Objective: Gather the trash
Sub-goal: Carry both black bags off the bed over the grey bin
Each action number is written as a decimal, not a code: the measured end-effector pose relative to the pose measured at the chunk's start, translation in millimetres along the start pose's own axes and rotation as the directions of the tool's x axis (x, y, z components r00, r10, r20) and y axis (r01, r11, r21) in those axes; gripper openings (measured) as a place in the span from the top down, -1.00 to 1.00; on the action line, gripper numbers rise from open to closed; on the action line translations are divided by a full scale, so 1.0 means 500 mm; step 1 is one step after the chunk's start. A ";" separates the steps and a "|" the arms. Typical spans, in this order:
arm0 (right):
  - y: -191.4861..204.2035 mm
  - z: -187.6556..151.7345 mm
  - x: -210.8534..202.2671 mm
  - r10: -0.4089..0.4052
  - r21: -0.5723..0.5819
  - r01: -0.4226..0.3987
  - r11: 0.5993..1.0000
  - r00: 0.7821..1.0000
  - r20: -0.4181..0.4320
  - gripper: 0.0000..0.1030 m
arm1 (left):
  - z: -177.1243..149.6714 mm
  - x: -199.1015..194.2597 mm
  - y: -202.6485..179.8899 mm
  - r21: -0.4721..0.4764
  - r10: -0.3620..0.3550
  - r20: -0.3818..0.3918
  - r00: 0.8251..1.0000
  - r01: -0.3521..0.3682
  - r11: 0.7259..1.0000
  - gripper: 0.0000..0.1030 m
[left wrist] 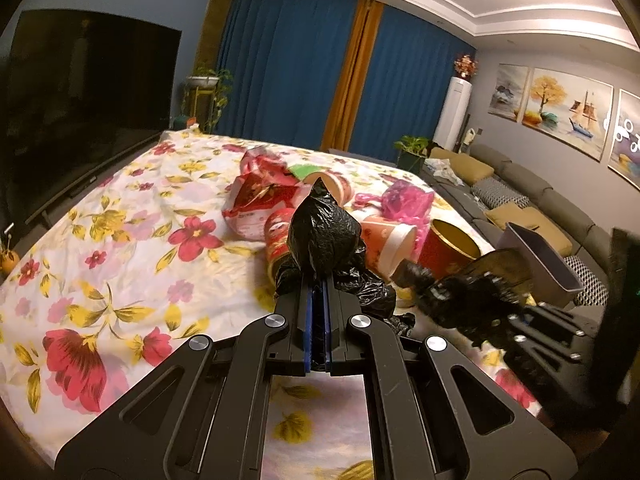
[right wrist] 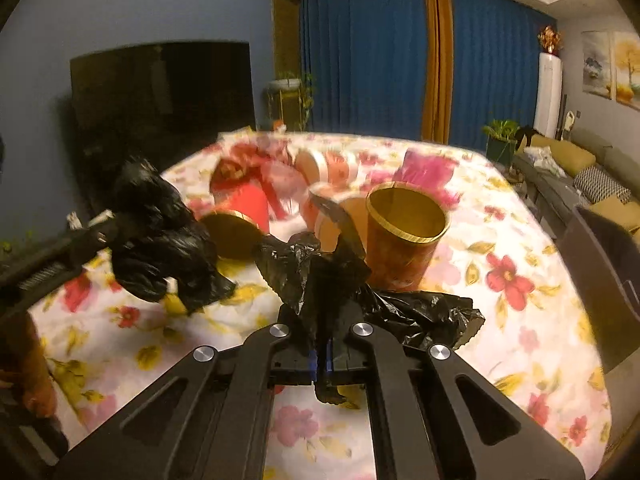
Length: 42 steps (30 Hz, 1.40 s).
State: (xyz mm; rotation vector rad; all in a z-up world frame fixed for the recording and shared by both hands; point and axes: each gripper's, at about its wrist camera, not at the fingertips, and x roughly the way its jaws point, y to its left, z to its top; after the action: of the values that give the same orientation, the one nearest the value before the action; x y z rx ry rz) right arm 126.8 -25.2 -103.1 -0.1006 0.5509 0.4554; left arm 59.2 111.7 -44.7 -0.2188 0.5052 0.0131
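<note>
Here the left gripper (left wrist: 318, 280) and right gripper (right wrist: 320, 320), each clamped on the black trash bag (left wrist: 324, 240), hold it between them just short of the cups (right wrist: 404, 236).

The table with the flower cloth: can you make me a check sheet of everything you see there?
Surface: flower cloth covers the table.
Job's things: black trash bag; gold-rimmed red cup upright; red wrappers, pink plastic, tipped paper cups.
Clutter: nothing seen beyond the trash.
Grippers: left gripper and right gripper both shut on the bag.
Cables: nothing seen.
Surroundings: TV, blue curtains, sofa, paintings.
</note>
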 end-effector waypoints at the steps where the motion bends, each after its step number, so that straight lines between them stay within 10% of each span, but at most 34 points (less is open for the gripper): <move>1: -0.003 0.002 -0.017 0.004 0.003 -0.004 1.000 1.000 0.017 0.93 | 0.001 -0.004 -0.010 0.008 -0.005 0.004 1.000 0.005 1.000 0.94; 15: -0.153 0.020 -0.205 -0.142 0.113 0.124 0.986 0.975 0.168 0.93 | 0.037 -0.028 -0.256 0.205 -0.160 0.071 0.985 0.142 0.968 0.94; 23: -0.303 0.016 -0.288 -0.334 0.221 0.288 0.932 0.919 0.212 0.93 | 0.062 0.003 -0.428 0.284 -0.266 0.088 0.960 0.232 0.930 0.94; 42: -0.584 -0.007 -0.306 -0.497 0.378 0.397 0.836 0.840 0.216 0.93 | 0.062 0.166 -0.726 0.376 -0.344 0.058 0.937 0.299 0.877 0.93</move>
State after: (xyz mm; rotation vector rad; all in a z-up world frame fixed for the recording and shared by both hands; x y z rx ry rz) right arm 139.0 -347.2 -33.7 0.1507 0.2702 -0.0930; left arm 170.7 -239.5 16.2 0.0631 0.3334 -0.3901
